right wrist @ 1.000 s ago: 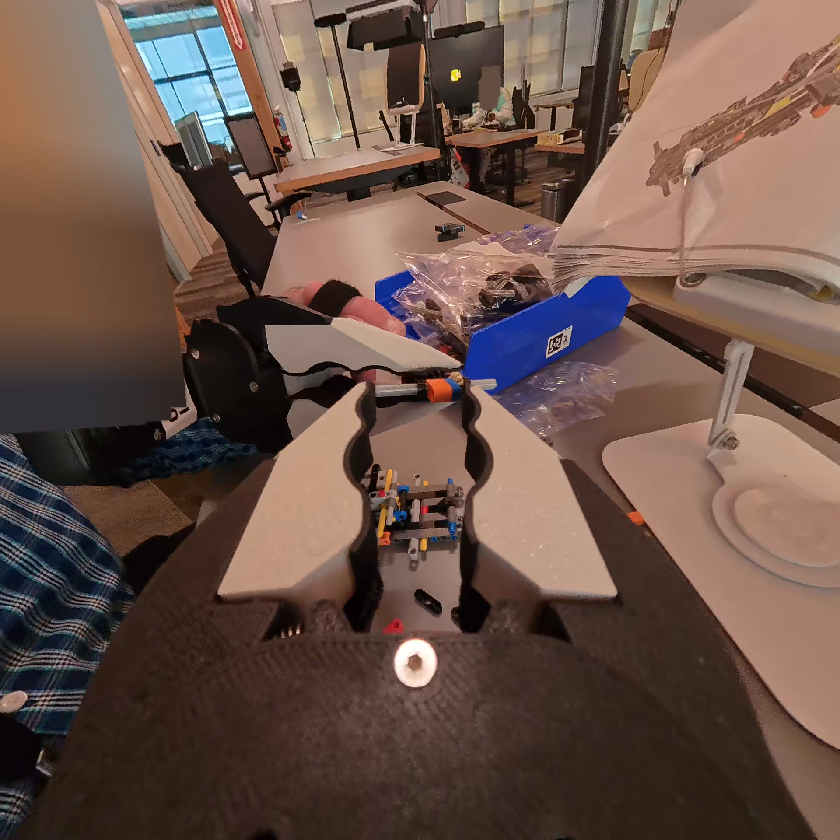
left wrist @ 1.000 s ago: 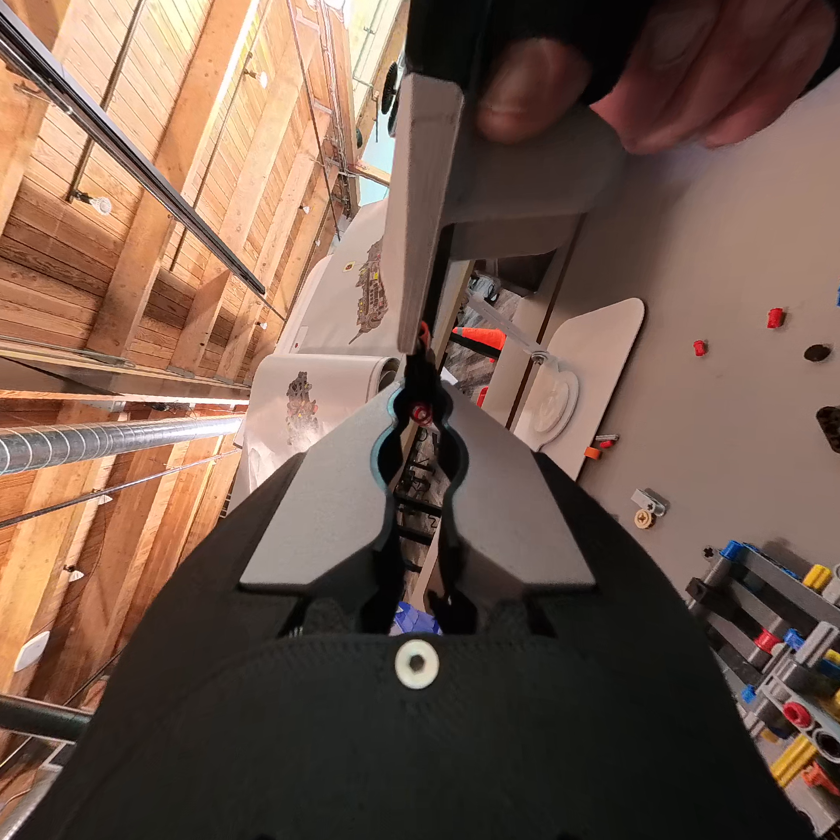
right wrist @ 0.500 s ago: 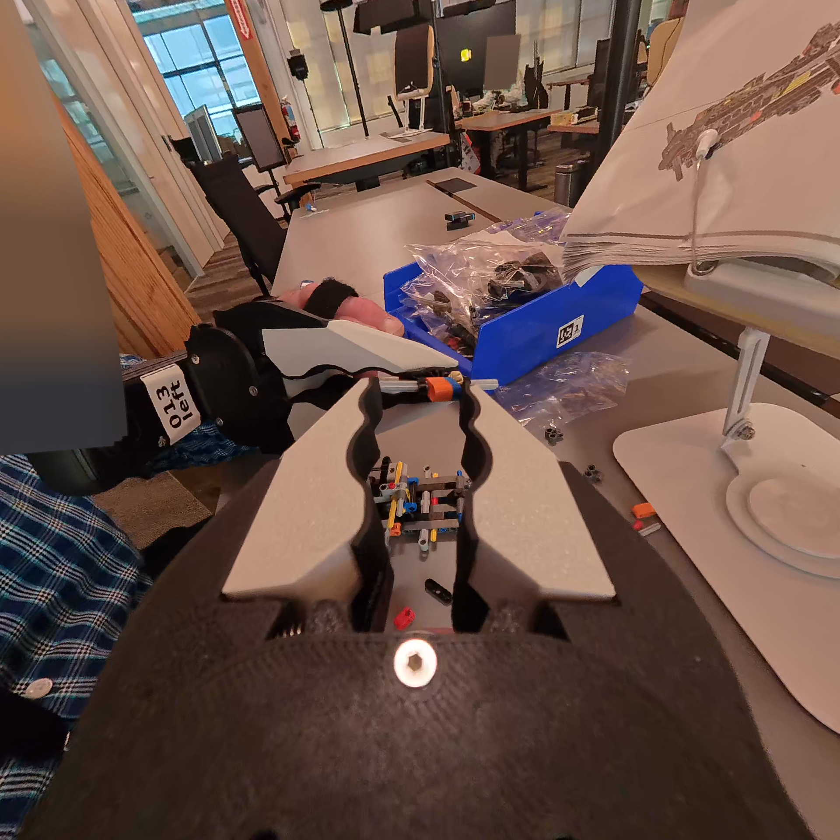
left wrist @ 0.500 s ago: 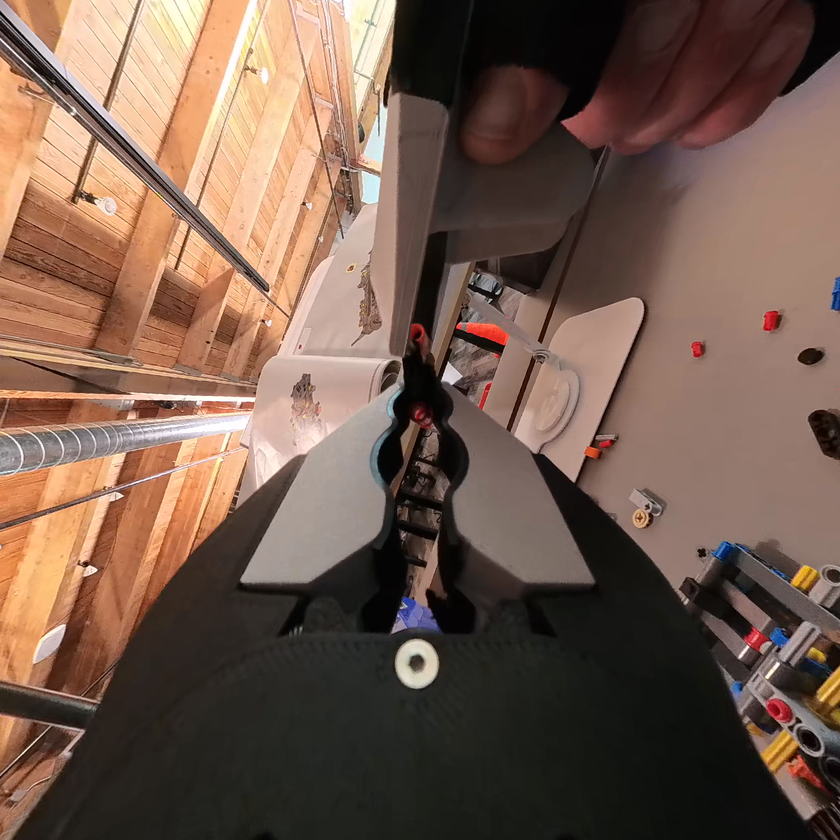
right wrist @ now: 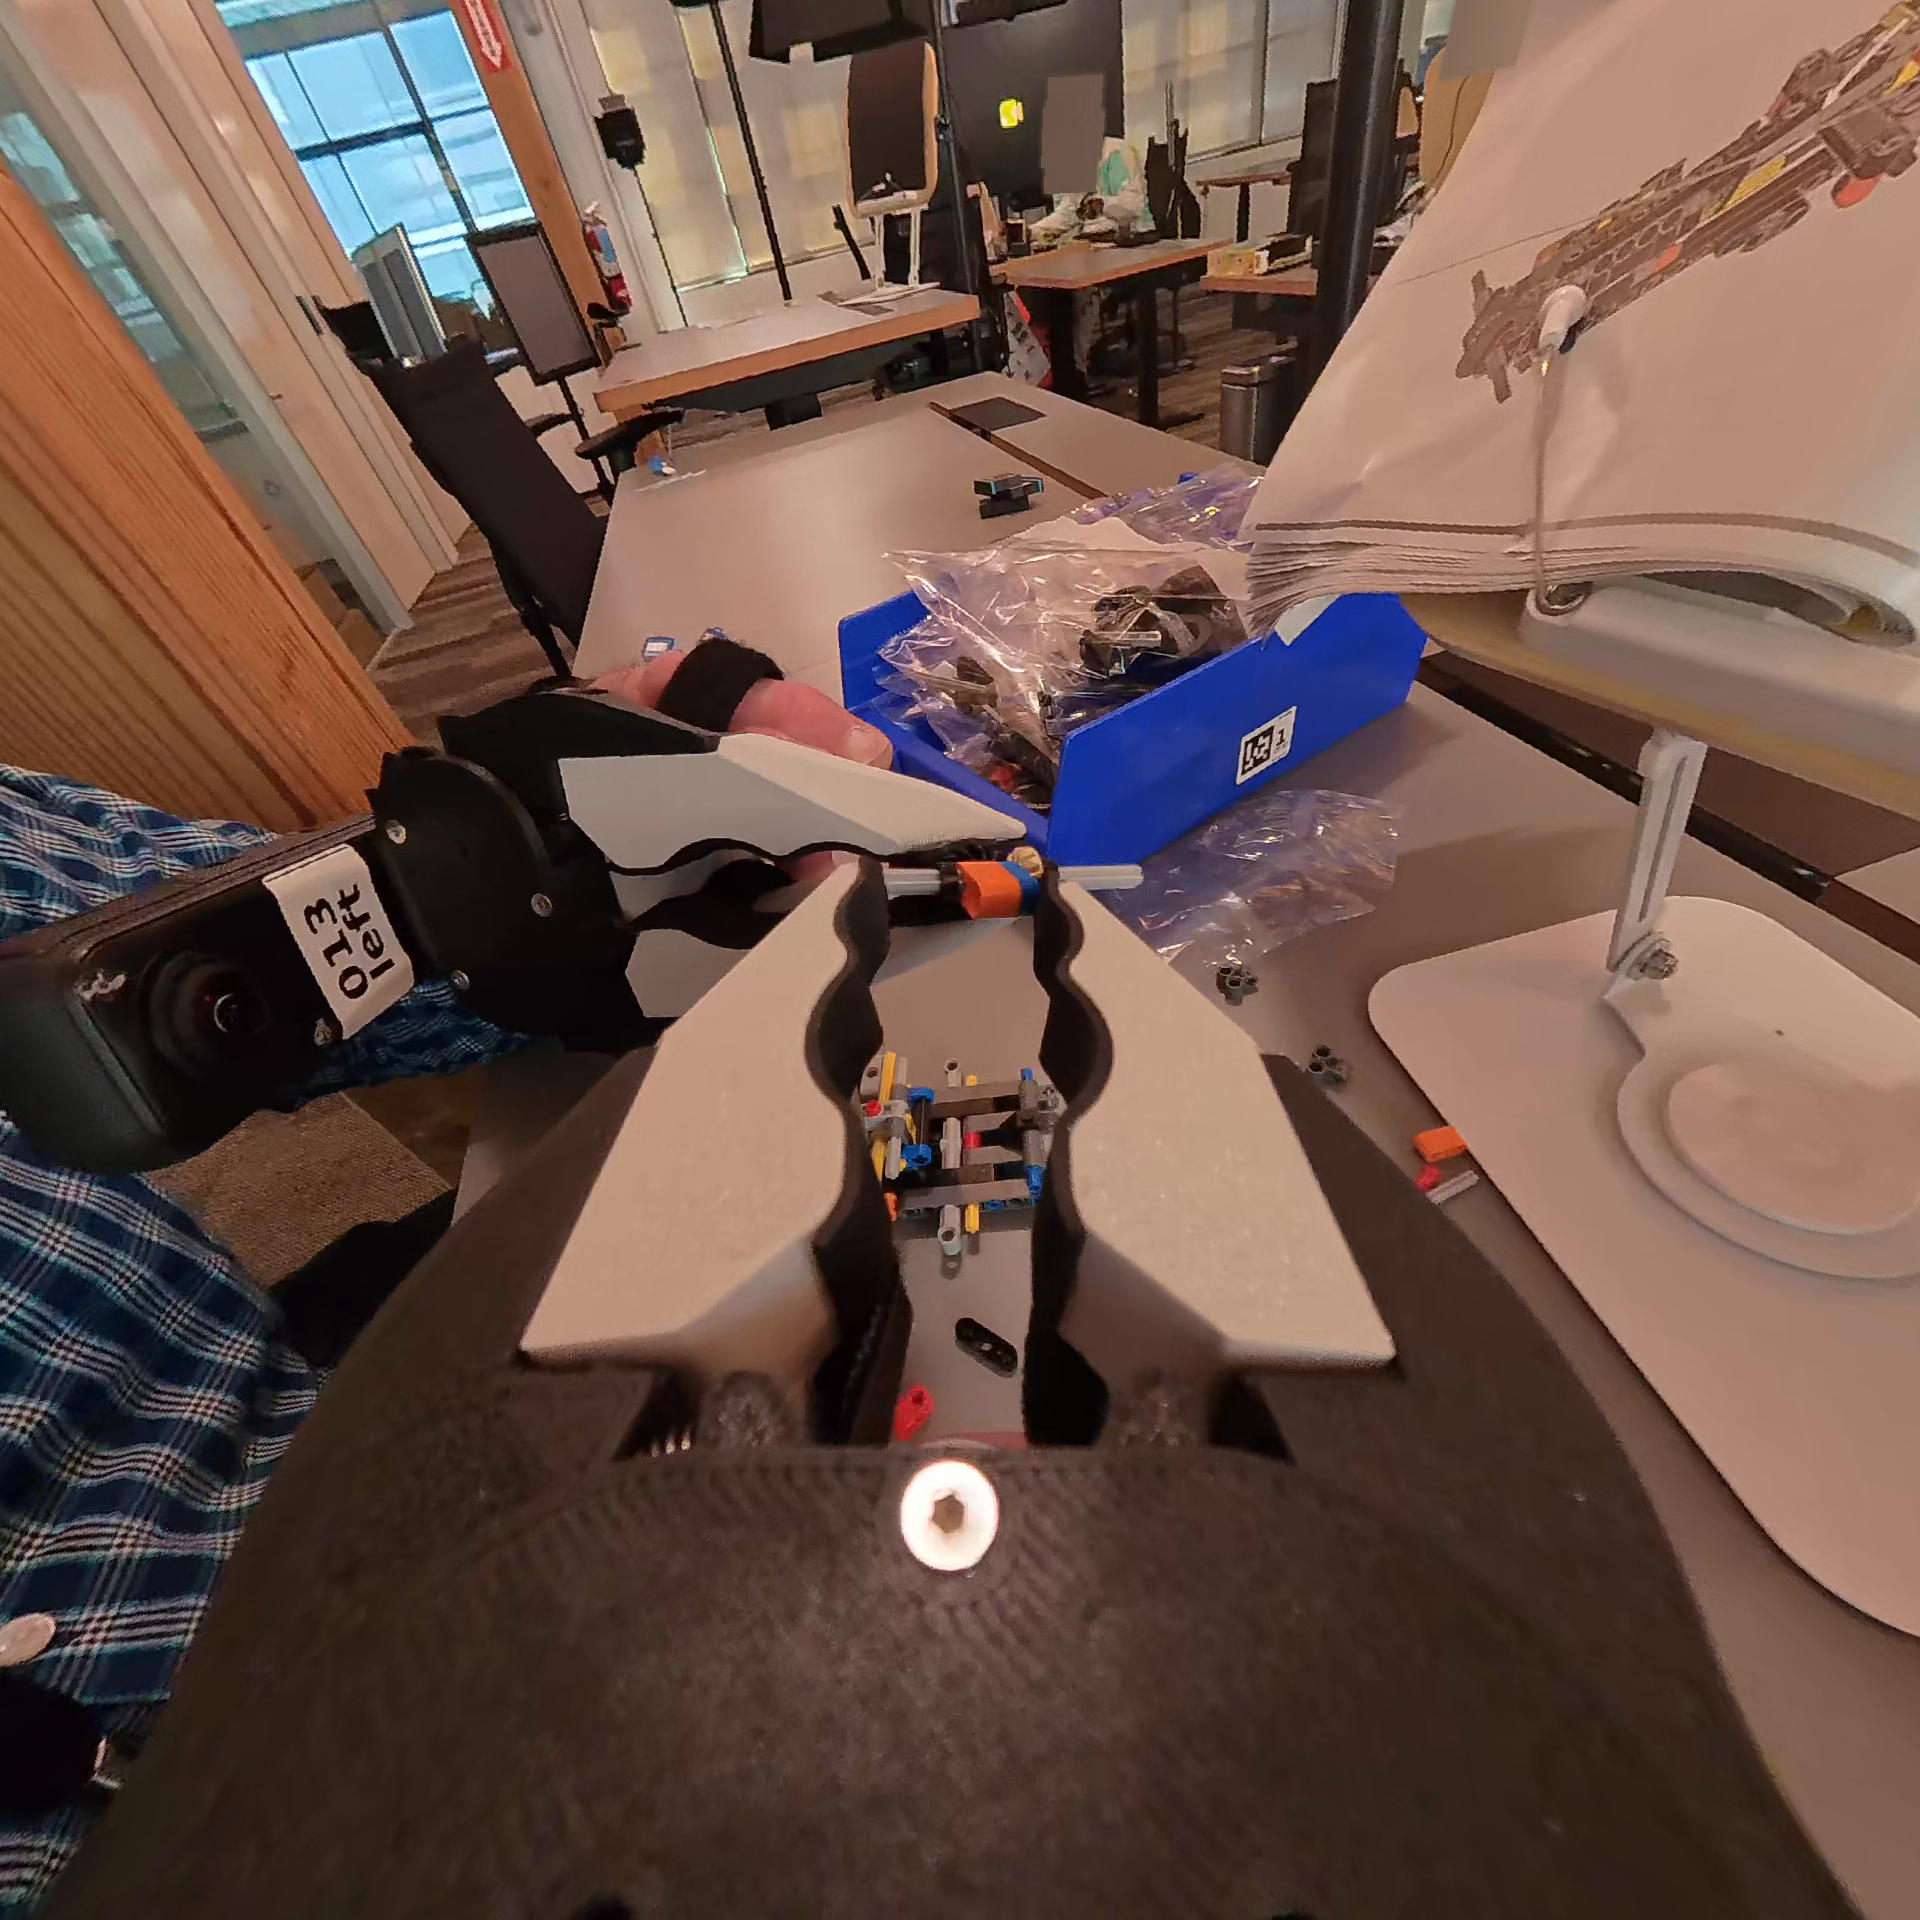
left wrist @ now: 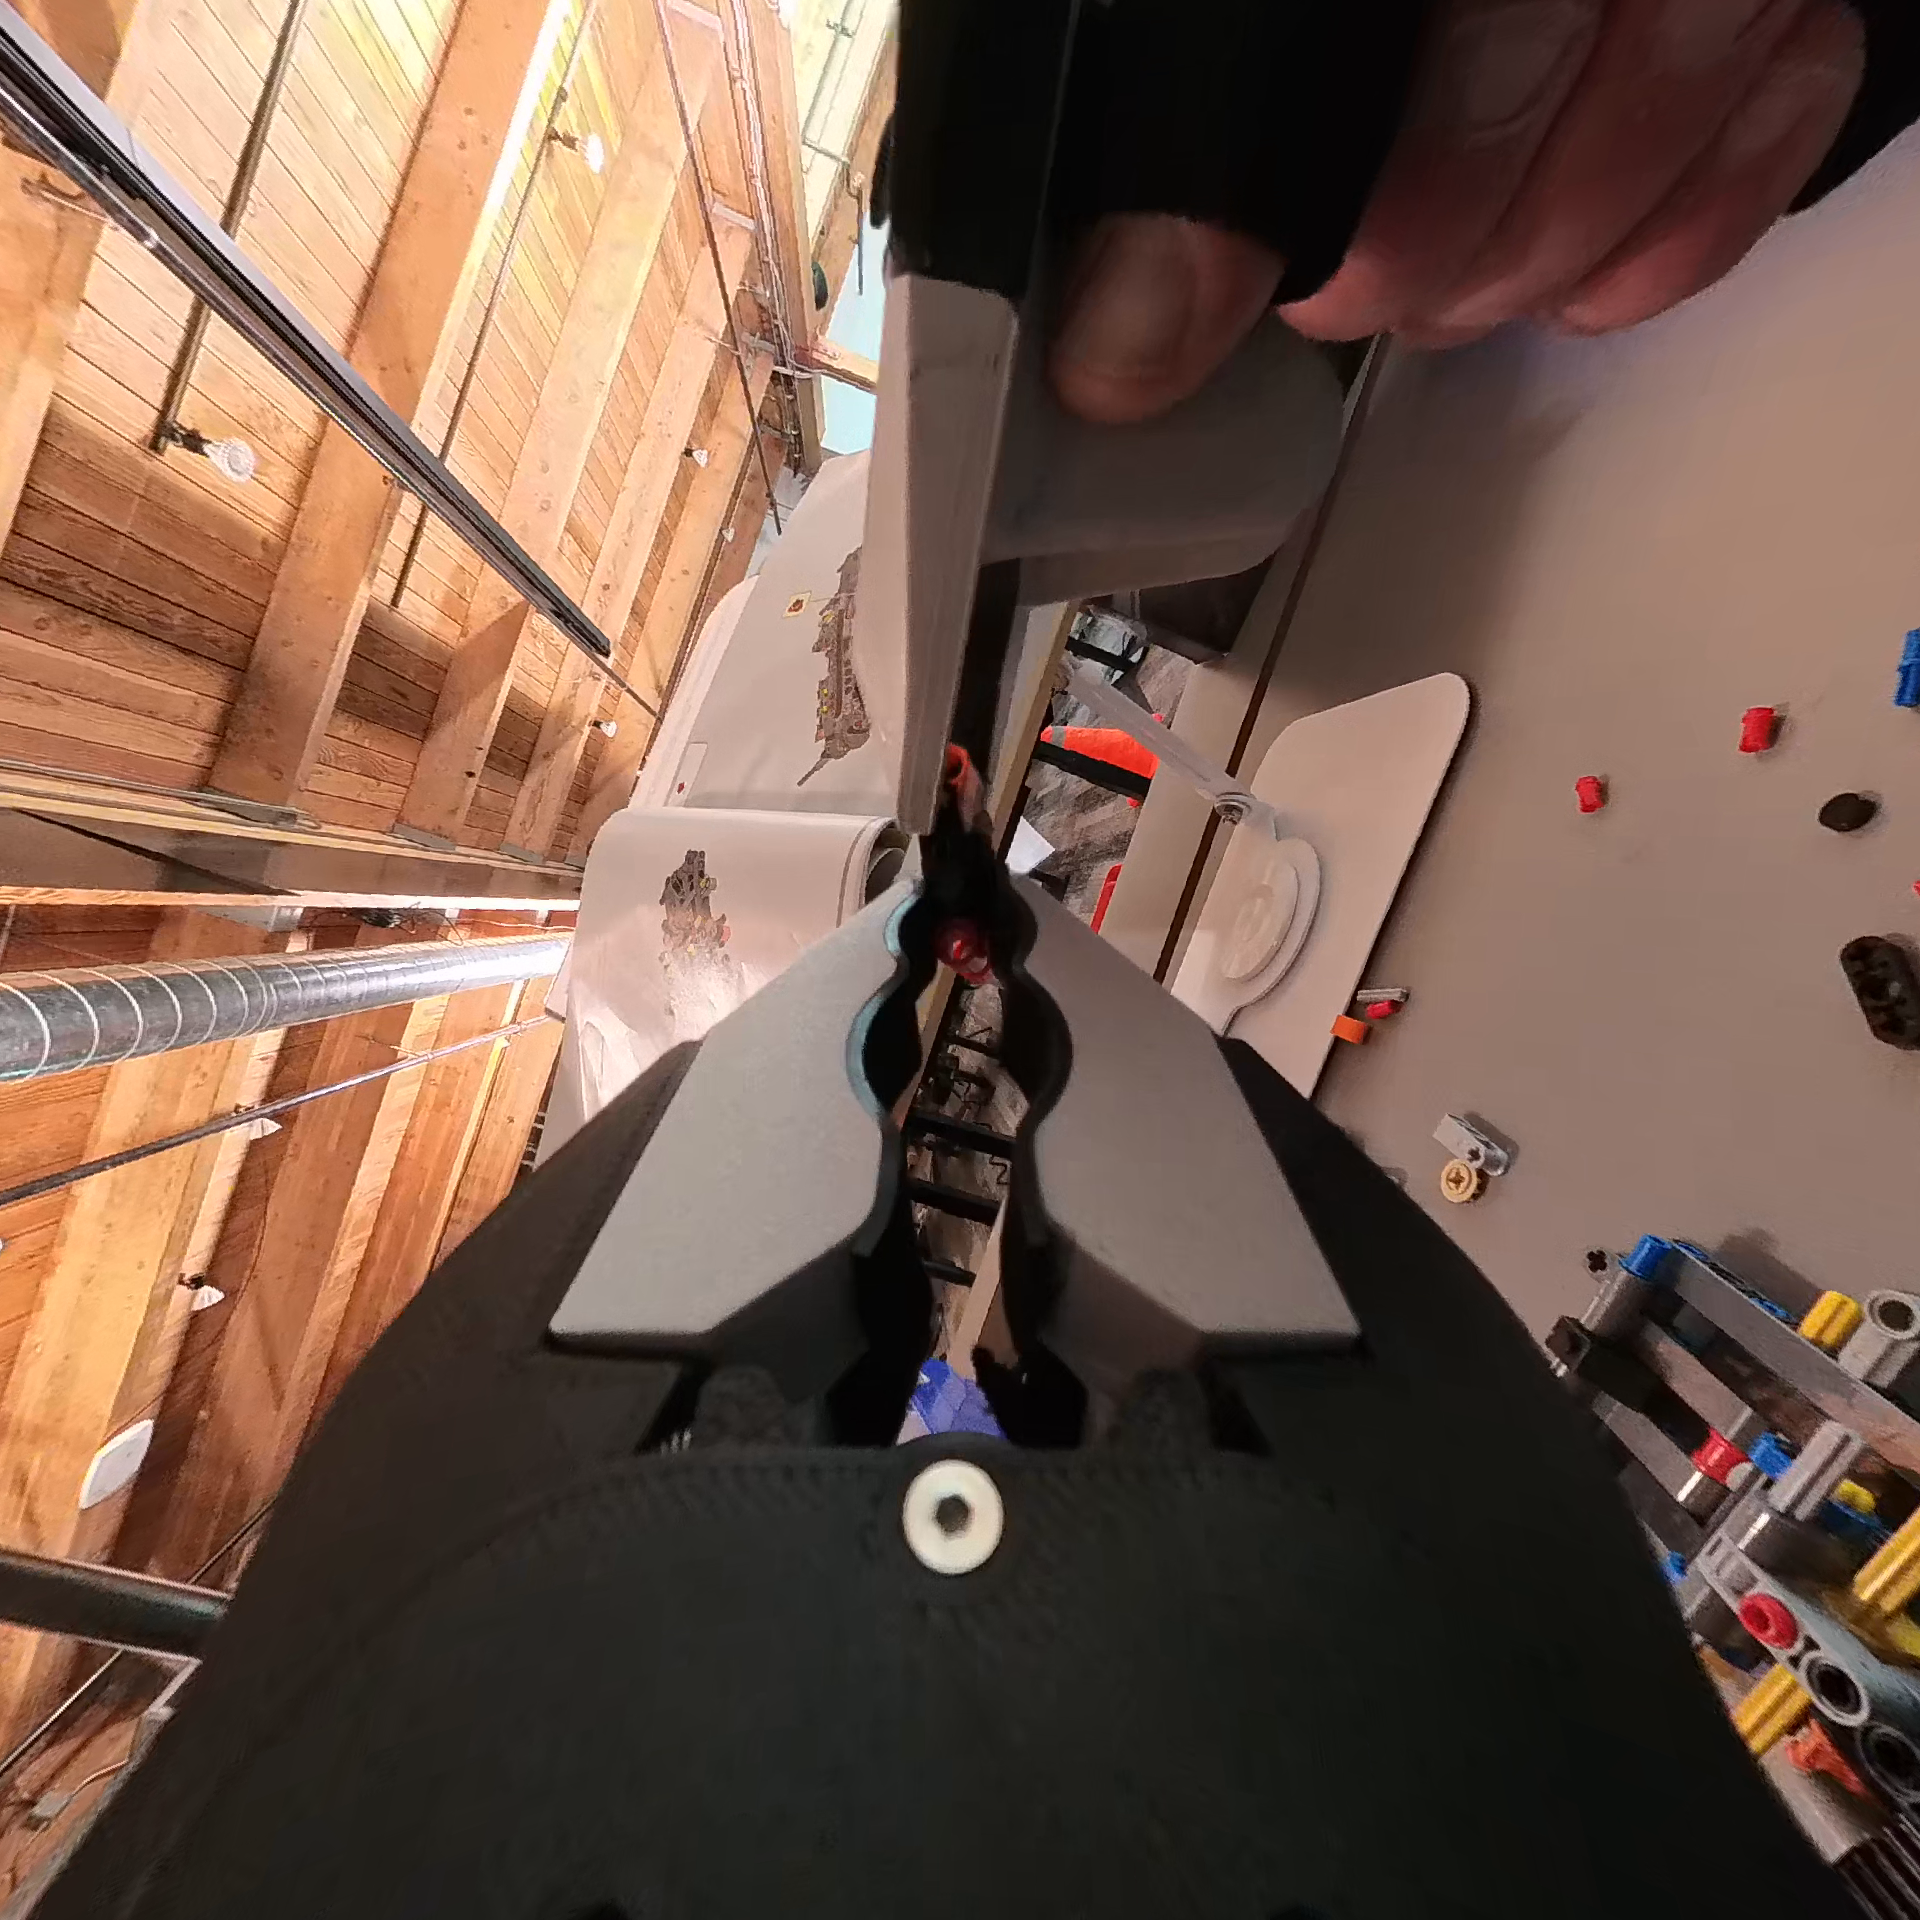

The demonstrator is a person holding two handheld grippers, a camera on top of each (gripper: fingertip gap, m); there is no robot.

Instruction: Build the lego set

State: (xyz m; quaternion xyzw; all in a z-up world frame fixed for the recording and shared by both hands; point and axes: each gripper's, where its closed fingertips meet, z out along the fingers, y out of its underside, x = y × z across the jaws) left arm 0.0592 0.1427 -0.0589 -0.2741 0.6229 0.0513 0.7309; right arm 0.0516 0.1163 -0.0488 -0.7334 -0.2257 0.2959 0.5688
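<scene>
My left gripper (left wrist: pixel 961 914) is shut on a short axle piece whose red end (left wrist: pixel 958 943) shows between its tips. In the right wrist view the same axle piece (right wrist: pixel 982 885) carries orange and blue bushes and lies across my right gripper (right wrist: pixel 956 883). The right jaws stand partly closed, with the tips bracketing the bushes. The left gripper's upper finger (right wrist: pixel 790 790) comes in from the left. The right gripper's finger (left wrist: pixel 940 540) comes down from above in the left wrist view. The part-built lego frame (right wrist: pixel 961 1143) lies on the grey table (right wrist: pixel 790 540) below; it also shows in the left wrist view (left wrist: pixel 1766 1455).
A blue bin (right wrist: pixel 1174 748) of bagged parts stands behind. An instruction book (right wrist: pixel 1662 416) rests on a white stand (right wrist: pixel 1558 1143) at the right. Loose red pins (left wrist: pixel 1756 727), a black piece (left wrist: pixel 1881 987) and a grey connector (left wrist: pixel 1470 1143) lie on the table. A plaid sleeve (right wrist: pixel 104 1351) is at the left. My left and right fingertips are right by each other.
Both grippers stay together at the axle piece. The right wrist view has shifted, so more of the left gripper's body and camera now shows at the left.
</scene>
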